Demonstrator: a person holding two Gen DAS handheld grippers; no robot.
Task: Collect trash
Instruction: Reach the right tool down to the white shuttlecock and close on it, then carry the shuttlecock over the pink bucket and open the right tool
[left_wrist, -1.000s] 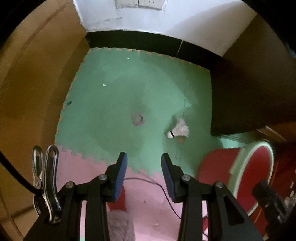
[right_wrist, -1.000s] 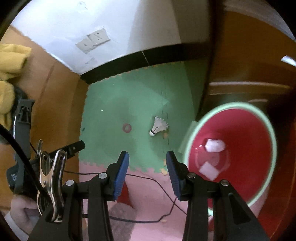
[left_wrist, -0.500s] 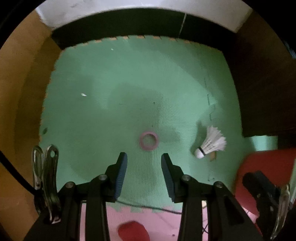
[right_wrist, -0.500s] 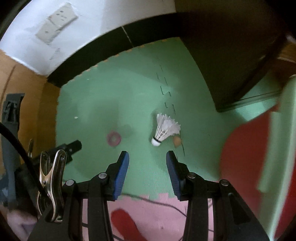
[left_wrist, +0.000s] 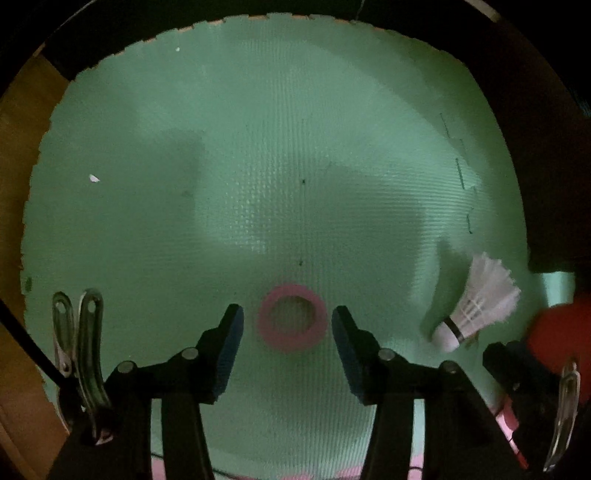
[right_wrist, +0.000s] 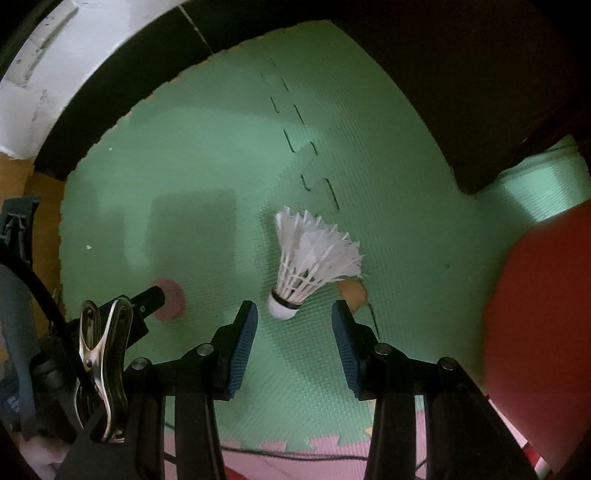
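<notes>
Descent is what has changed: against the view a second ago, both tongs now hang close over the green foam mat (left_wrist: 295, 147), each lined up on its own piece of litter. The left gripper (left_wrist: 287, 325) has just been opening its jaws, and the pink ring (left_wrist: 292, 322) now lies between its fingertips, untouched by either pad. The right gripper (right_wrist: 294, 324) stands with its jaws apart and empty; the shuttlecock (right_wrist: 314, 260) lies just ahead of its tips, its cork nearest the gap, and a small tan scrap (right_wrist: 352, 293) sits by its right finger. The red bin (right_wrist: 543, 306) waits off to the right gripper's right. Both pickups look ready; neither item is gripped yet.
</notes>
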